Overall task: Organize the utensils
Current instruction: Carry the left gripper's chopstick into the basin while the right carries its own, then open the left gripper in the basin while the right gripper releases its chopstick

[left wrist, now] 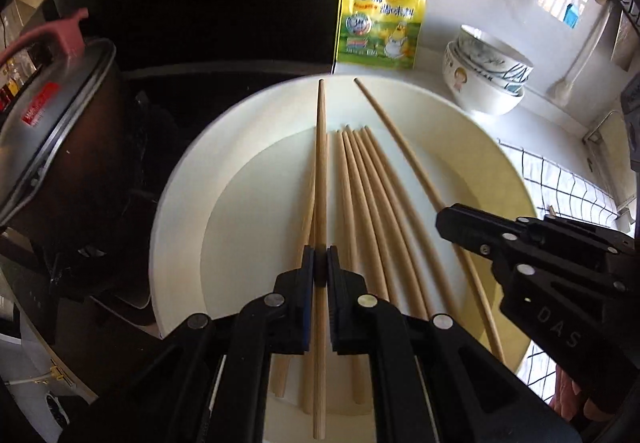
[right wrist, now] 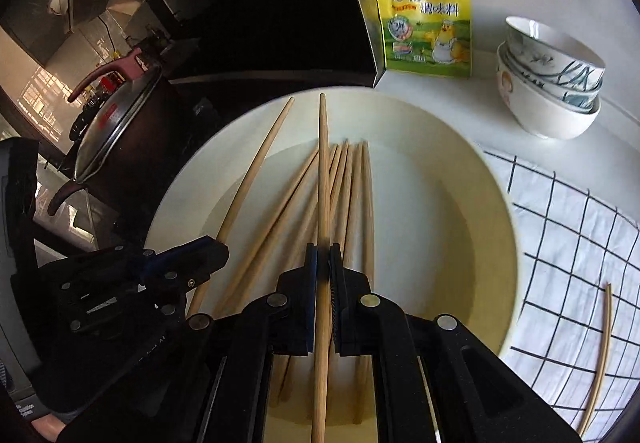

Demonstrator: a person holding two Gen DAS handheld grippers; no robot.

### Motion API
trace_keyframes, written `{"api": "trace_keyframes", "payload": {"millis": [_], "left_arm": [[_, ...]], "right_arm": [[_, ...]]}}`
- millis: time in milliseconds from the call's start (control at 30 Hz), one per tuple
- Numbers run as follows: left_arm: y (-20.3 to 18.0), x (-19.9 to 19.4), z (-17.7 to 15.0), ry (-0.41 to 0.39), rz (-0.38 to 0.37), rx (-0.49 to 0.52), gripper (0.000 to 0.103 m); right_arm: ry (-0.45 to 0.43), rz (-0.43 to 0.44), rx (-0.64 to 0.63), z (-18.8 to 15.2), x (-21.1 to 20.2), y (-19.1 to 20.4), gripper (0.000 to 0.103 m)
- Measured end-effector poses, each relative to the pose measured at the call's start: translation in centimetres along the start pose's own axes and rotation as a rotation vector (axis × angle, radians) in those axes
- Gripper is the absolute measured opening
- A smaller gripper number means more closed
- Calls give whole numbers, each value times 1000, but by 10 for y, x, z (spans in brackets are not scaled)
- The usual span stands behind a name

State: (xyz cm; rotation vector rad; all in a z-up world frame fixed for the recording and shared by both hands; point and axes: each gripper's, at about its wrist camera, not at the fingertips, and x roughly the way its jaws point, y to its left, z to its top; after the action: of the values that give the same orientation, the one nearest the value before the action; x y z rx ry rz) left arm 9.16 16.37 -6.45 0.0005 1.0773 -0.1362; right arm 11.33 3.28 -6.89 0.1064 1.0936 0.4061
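A large white plate (left wrist: 180, 171) holds several wooden chopsticks (left wrist: 368, 203) lying side by side. My left gripper (left wrist: 320, 267) hangs over the plate's near side, shut on one chopstick (left wrist: 321, 163) that points away from me. To its right, my right gripper (left wrist: 448, 223) is shut on a second chopstick (left wrist: 400, 147). In the right wrist view, my right gripper (right wrist: 323, 263) clamps its chopstick (right wrist: 323, 171) above the pile on the plate (right wrist: 460, 147). My left gripper (right wrist: 216, 255) is at the left there with its own chopstick (right wrist: 260, 163).
A yellow seasoning pouch (left wrist: 378, 15) leans behind the plate, with stacked bowls (left wrist: 486, 71) to its right. A dark lidded pot (left wrist: 60, 131) stands at the left. A checked cloth (right wrist: 560, 243) on the right carries one loose chopstick (right wrist: 602, 355).
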Motion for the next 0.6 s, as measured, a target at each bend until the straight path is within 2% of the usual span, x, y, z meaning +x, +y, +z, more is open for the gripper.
{"api": "trace_keyframes", "payload": {"millis": [133, 333, 367, 400, 467, 500, 600], "left_arm": [[2, 13, -2, 28, -9, 17, 7], [5, 20, -5, 49, -22, 4, 8], [6, 18, -6, 46, -19, 3, 14], [6, 16, -5, 40, -15, 1, 26], [8, 12, -3, 19, -4, -12, 41], [10, 7, -3, 6, 0, -19, 45], [13, -2, -2, -13, 9, -32, 45]], "right_arm": [[42, -28, 23, -3, 14, -1, 6], [48, -57, 40, -9, 14, -8, 7], [42, -58, 43, -10, 12, -9, 8], [35, -65, 44, -11, 10, -11, 11], [16, -81, 41, -12, 4, -11, 12], [9, -86, 42, -11, 2, -12, 12], [-12, -86, 53, -14, -9, -15, 12]]}}
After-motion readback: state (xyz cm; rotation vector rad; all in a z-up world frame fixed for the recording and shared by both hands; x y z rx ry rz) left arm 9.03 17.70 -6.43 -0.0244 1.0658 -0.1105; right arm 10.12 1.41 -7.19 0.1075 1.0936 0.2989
